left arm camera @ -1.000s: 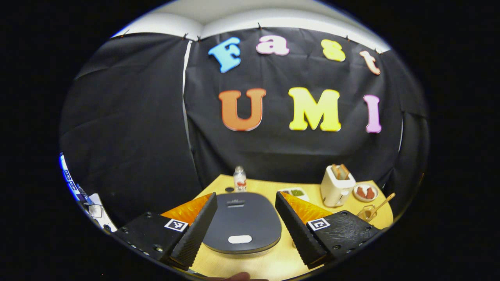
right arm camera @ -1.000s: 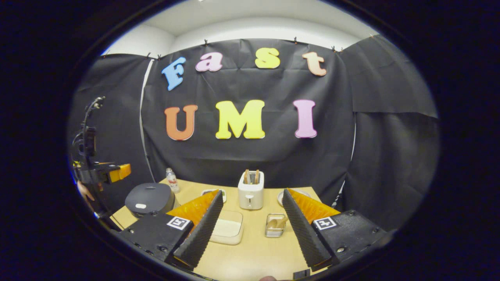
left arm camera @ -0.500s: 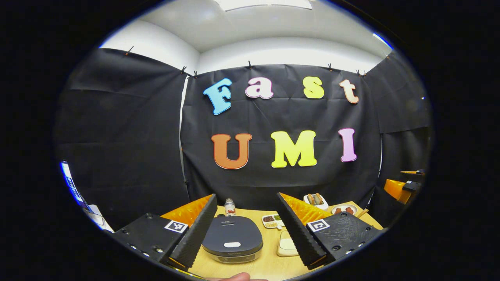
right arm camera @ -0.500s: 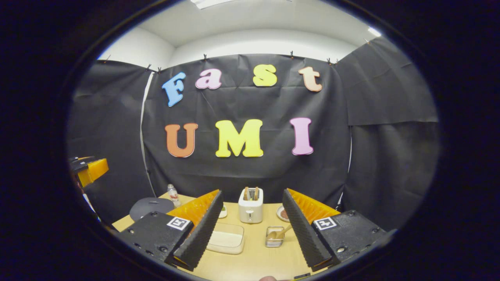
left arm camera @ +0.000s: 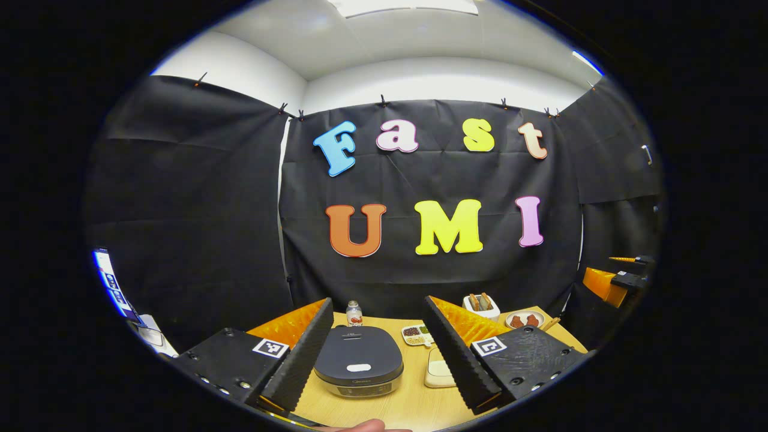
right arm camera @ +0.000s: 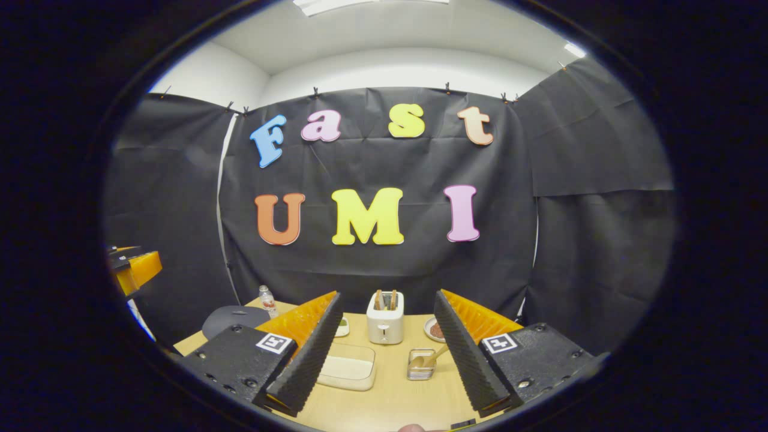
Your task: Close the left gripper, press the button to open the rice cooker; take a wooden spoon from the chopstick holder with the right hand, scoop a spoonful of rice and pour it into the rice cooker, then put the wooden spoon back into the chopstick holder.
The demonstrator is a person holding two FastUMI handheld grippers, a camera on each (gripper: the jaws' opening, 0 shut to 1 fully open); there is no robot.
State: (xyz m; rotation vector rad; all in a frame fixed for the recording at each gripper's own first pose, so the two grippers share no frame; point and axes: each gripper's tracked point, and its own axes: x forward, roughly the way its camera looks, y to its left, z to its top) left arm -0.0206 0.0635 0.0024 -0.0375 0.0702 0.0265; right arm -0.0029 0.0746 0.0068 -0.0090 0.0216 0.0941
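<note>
Both my left gripper (left arm camera: 375, 351) and right gripper (right arm camera: 387, 354) are spread wide, holding nothing. The rice cooker (left arm camera: 359, 361) sits lid-shut between my left fingers, its pale button (left arm camera: 359, 367) likely stiff. The light, rigid wooden spoon (right arm camera: 433, 354) leans in the chopstick holder (right arm camera: 421, 365); I'd pinch its handle.

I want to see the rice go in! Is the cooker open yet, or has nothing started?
Nothing looks done yet. The rice cooker has its lid down, and the left claw is open, away from the button. The right claw is open too, holding nothing. The wooden spoon sits in the chopstick holder. Pressing, scooping from the rice tray, pouring and returning the spoon all remain.
</note>
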